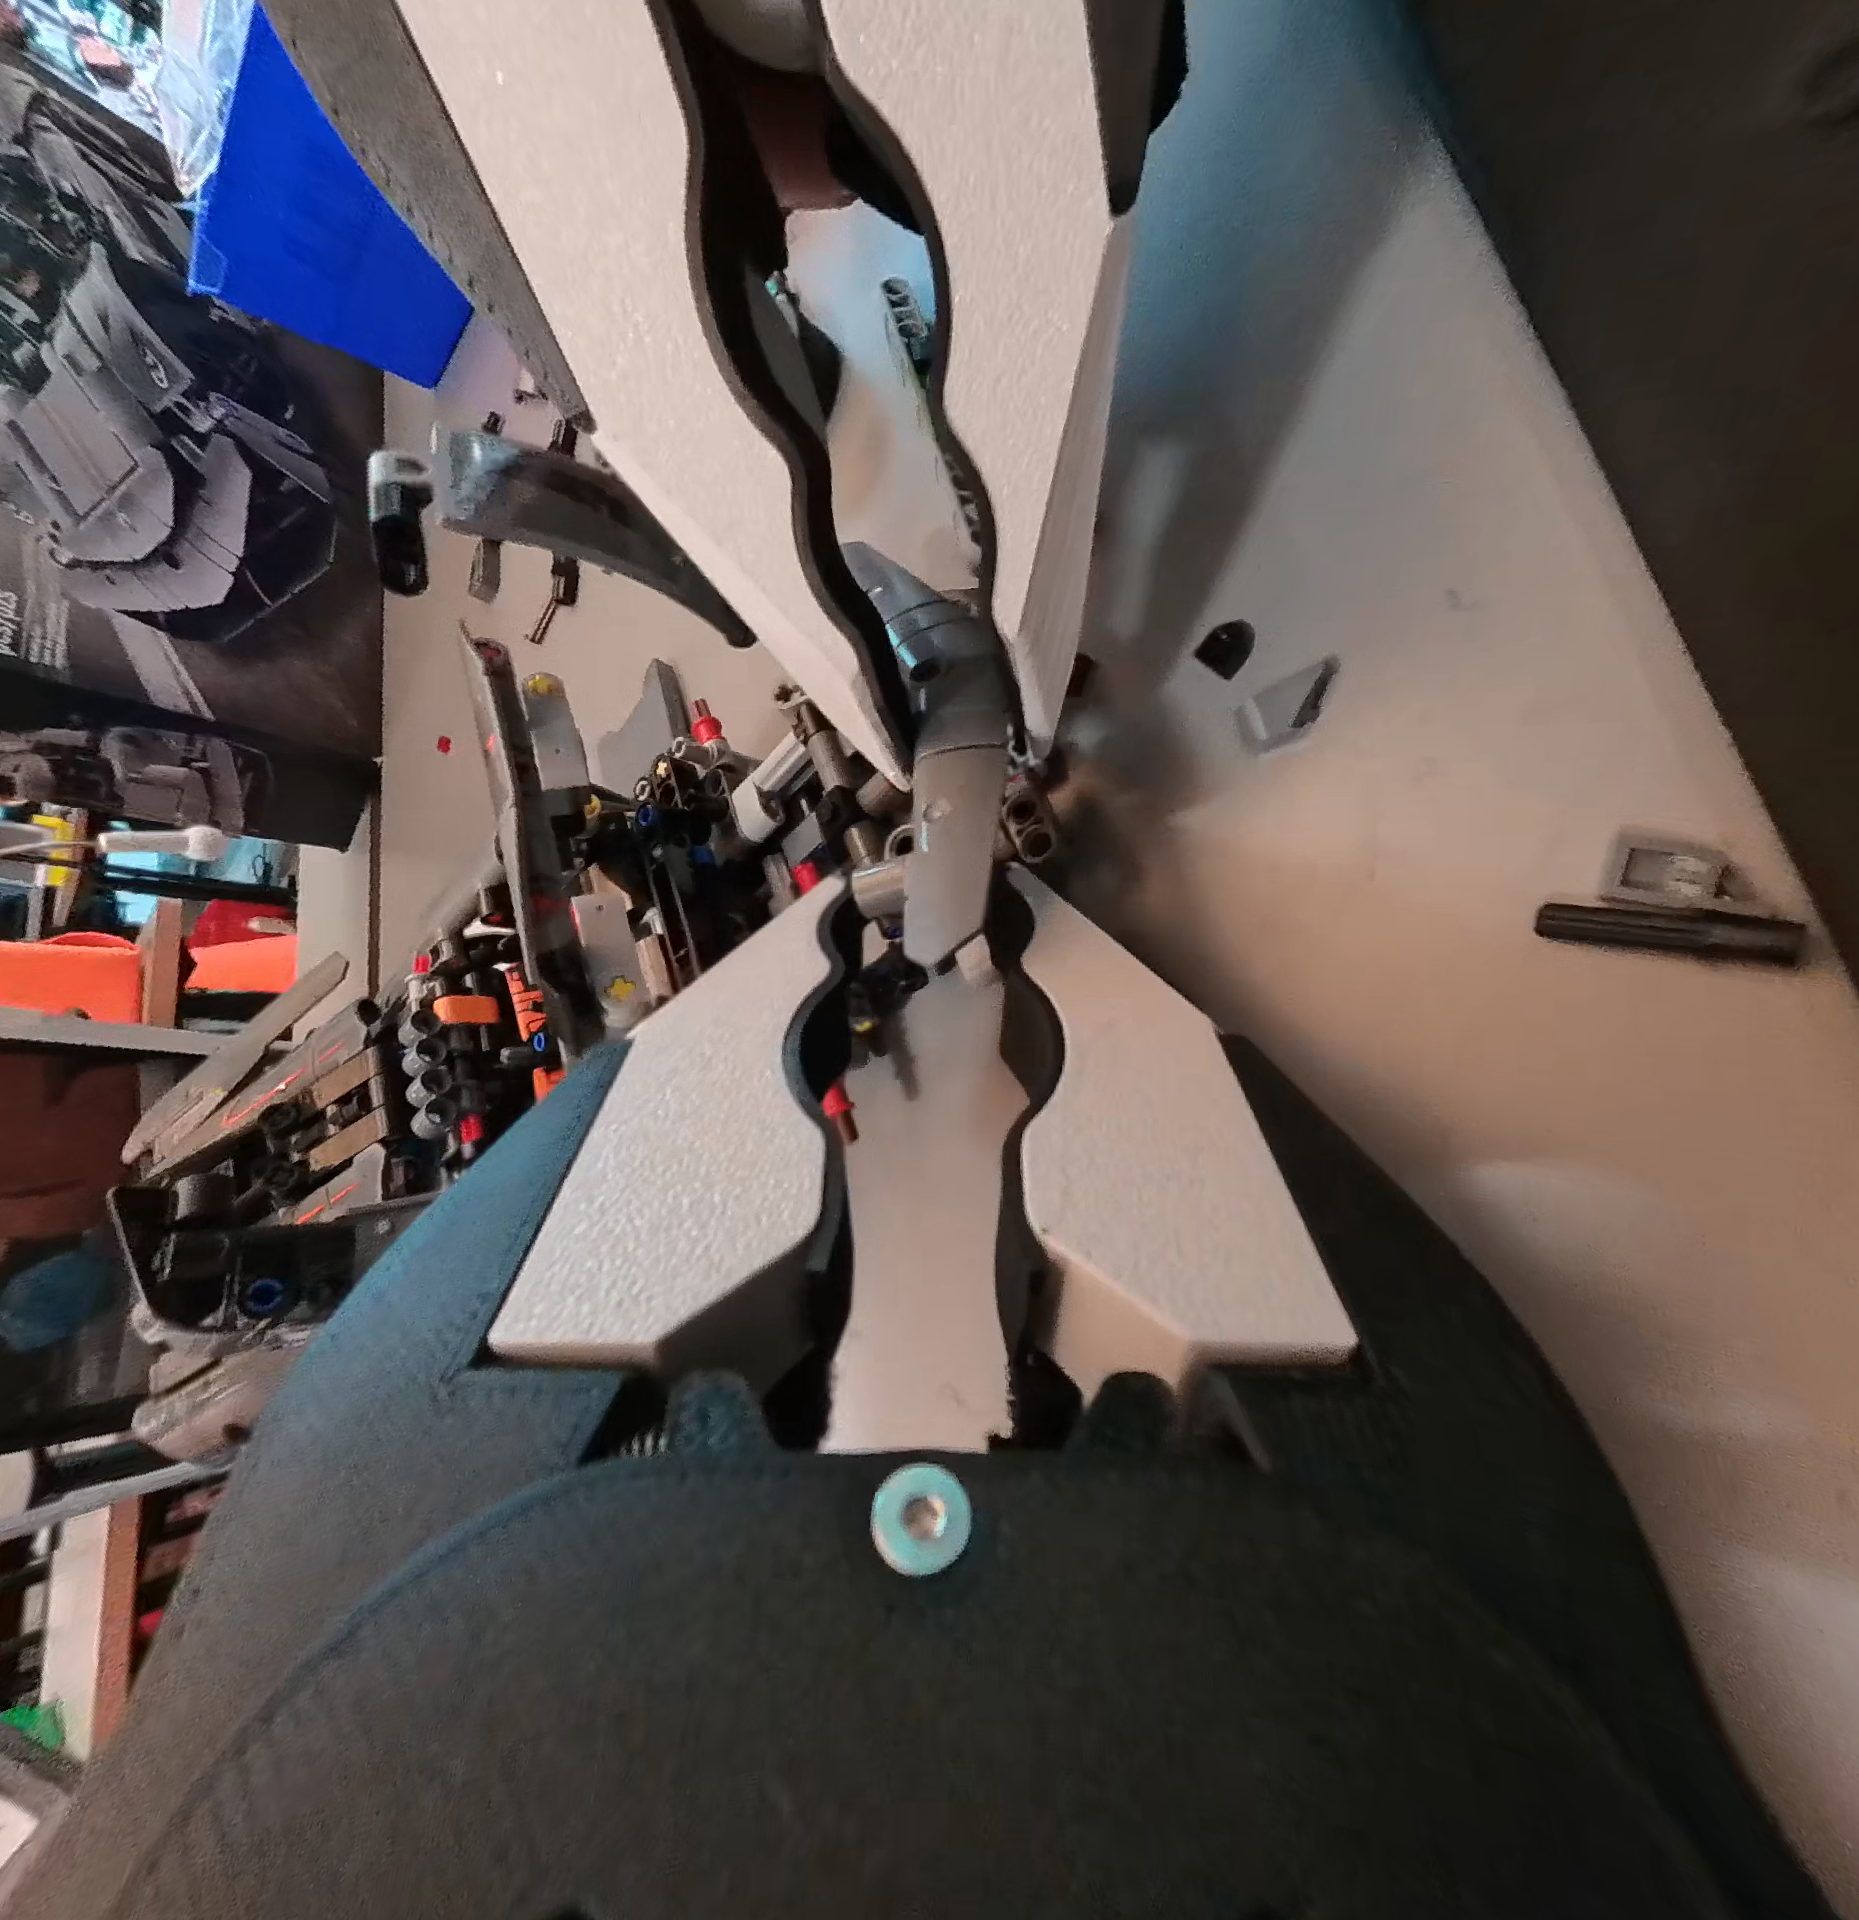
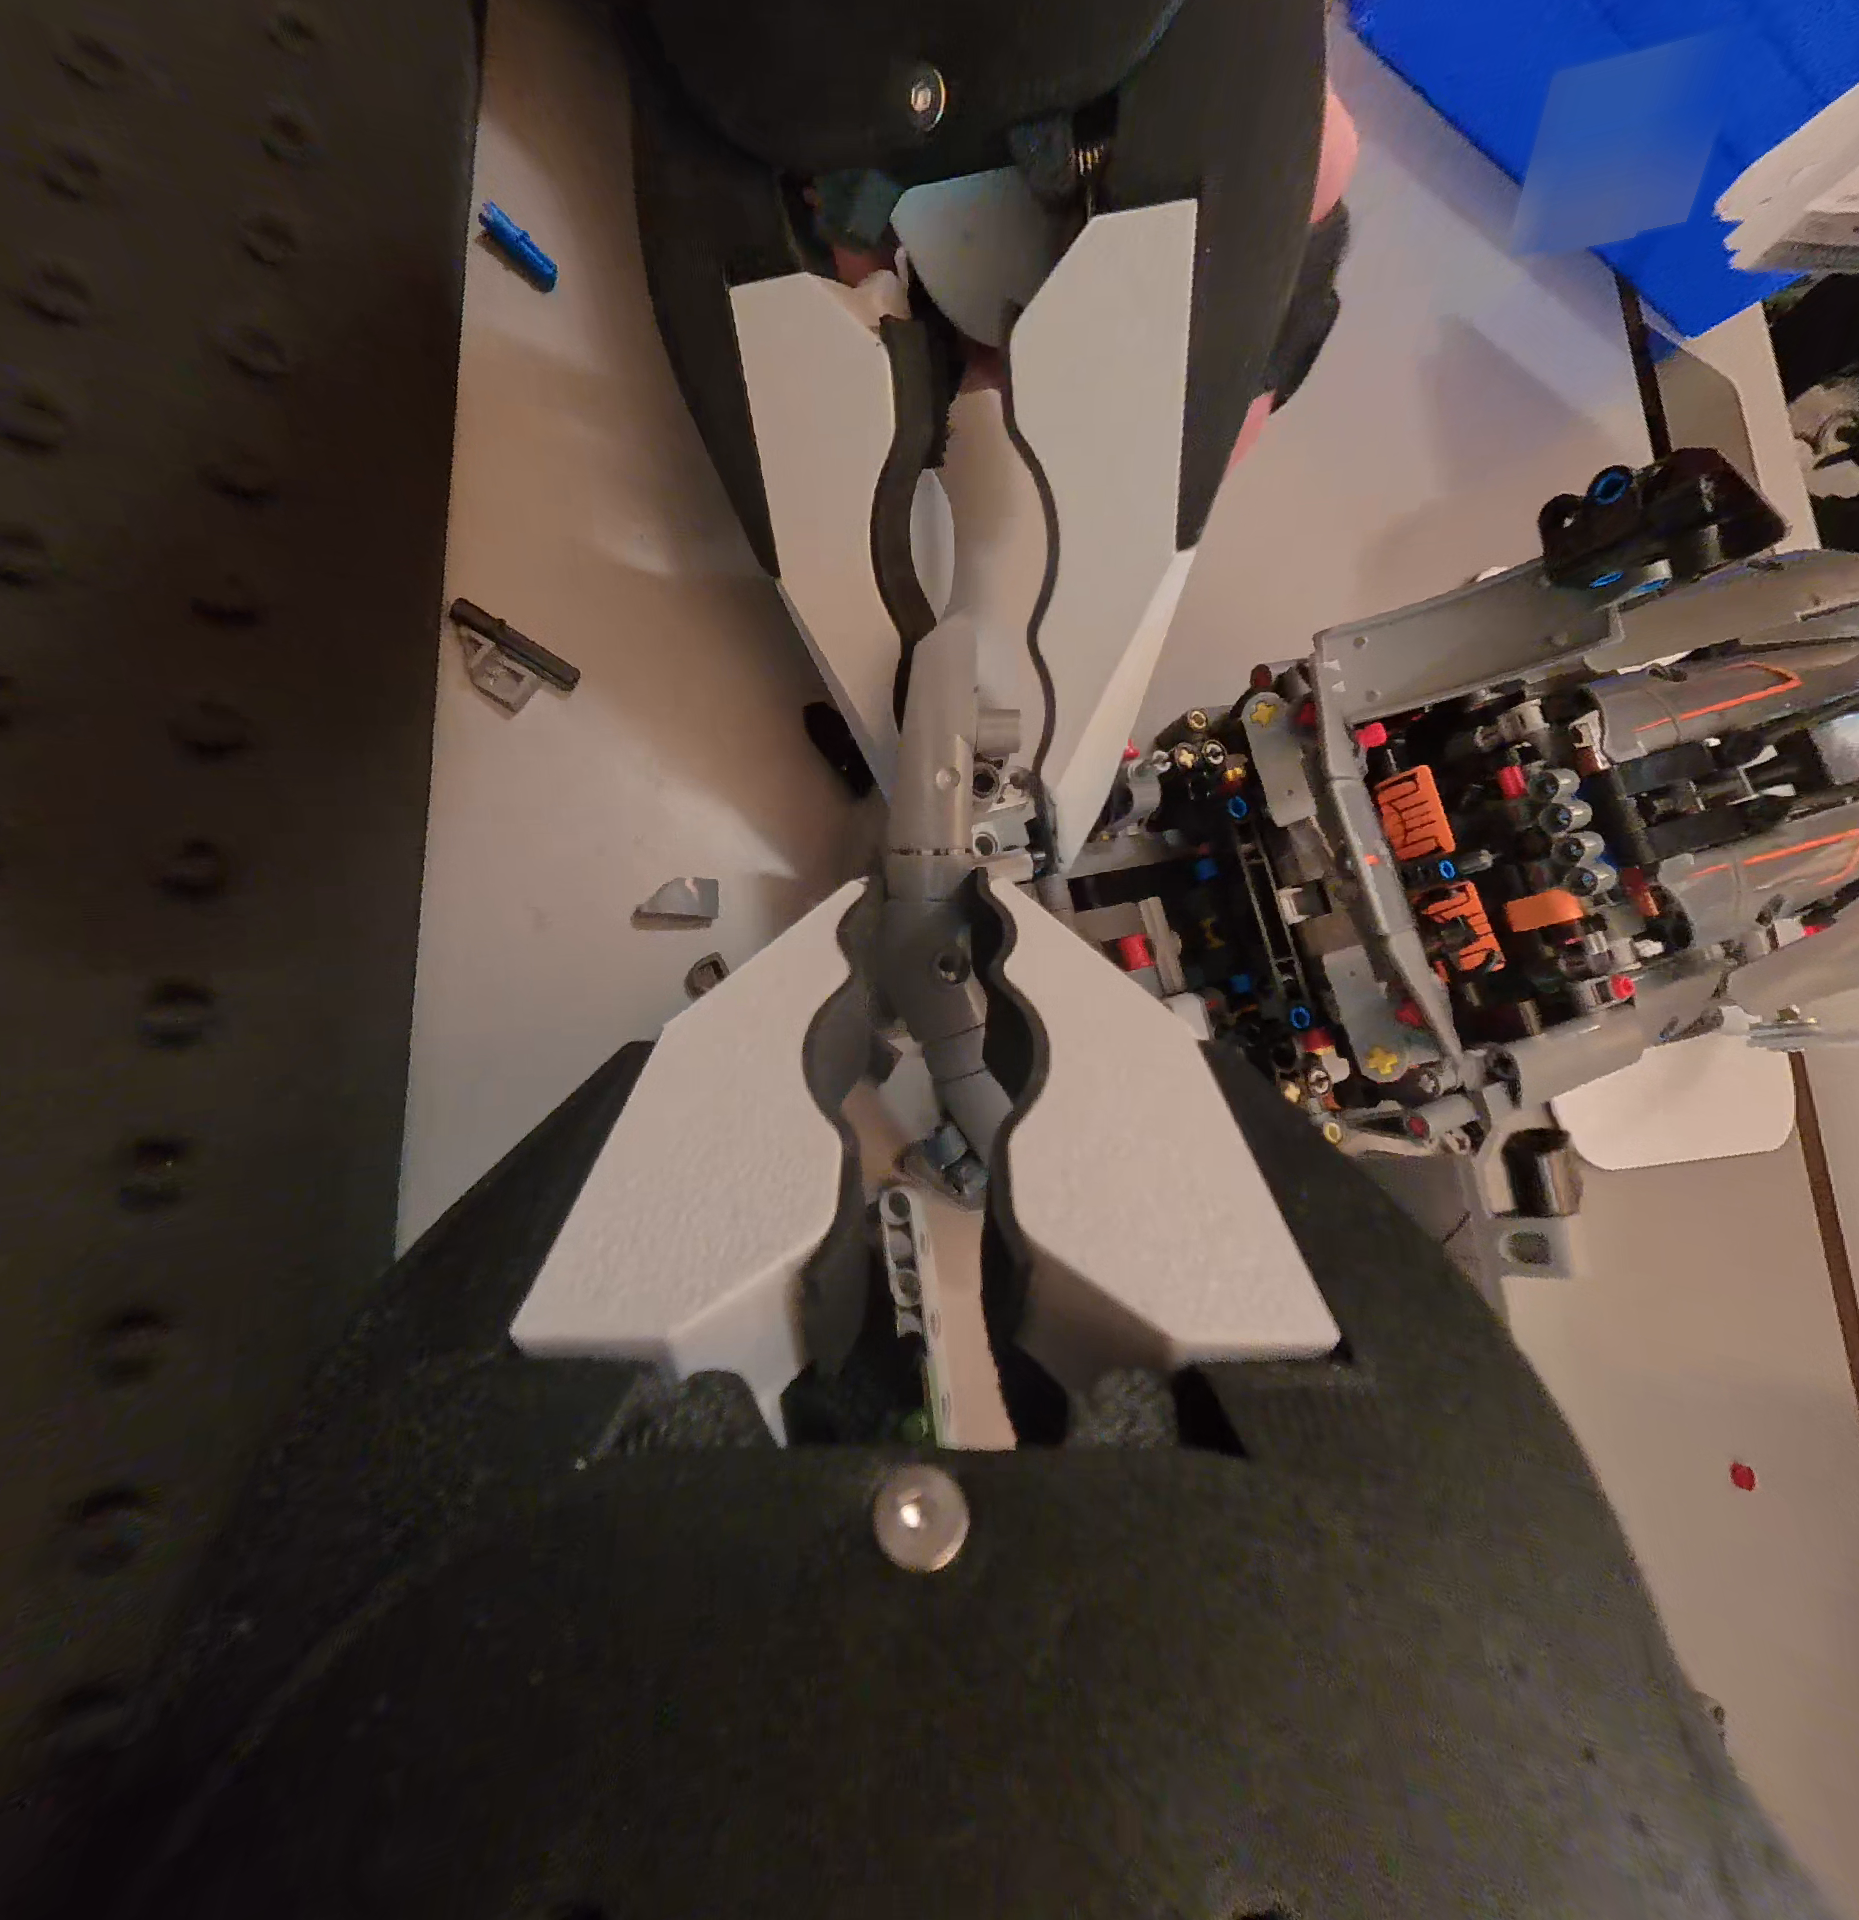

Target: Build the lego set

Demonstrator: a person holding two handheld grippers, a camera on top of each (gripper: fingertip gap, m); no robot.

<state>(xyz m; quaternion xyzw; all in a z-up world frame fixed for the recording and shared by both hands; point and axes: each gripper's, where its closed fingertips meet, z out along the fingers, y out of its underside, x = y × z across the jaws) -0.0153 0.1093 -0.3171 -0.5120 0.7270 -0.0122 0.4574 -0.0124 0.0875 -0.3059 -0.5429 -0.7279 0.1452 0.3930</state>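
Worktop: pale worktop [image 2: 613, 727] under both of your tools, with a dark dimpled mat along one side and a blue bin [image 1: 312, 239] at the far end.
Car model: your half-built lego car [image 2: 1476, 862] lies beside the tools, its grey shell open over black, orange and red workings; it rests on the surface, so you can work near it without carrying it.
Box: printed set box [image 1: 125, 468] stands behind the loose parts, handy for reference.
Grey sub-assembly: you hold a long grey jointed piece [image 2: 930, 831] end to end between the two tools, apparently to brace both halves while the joint is pressed or bent.
Right tongs: your right tongs [image 2: 925, 966] are clamped on the near end of that piece.
Left tongs: your left tongs [image 1: 935, 935] face them and are closed on the other end, tips nearly meeting the opposite pair.
Loose parts: a black axle [image 2: 514, 644], a small grey wedge [image 2: 681, 899] and a blue pin [image 2: 520, 255] lie apart, within reach.
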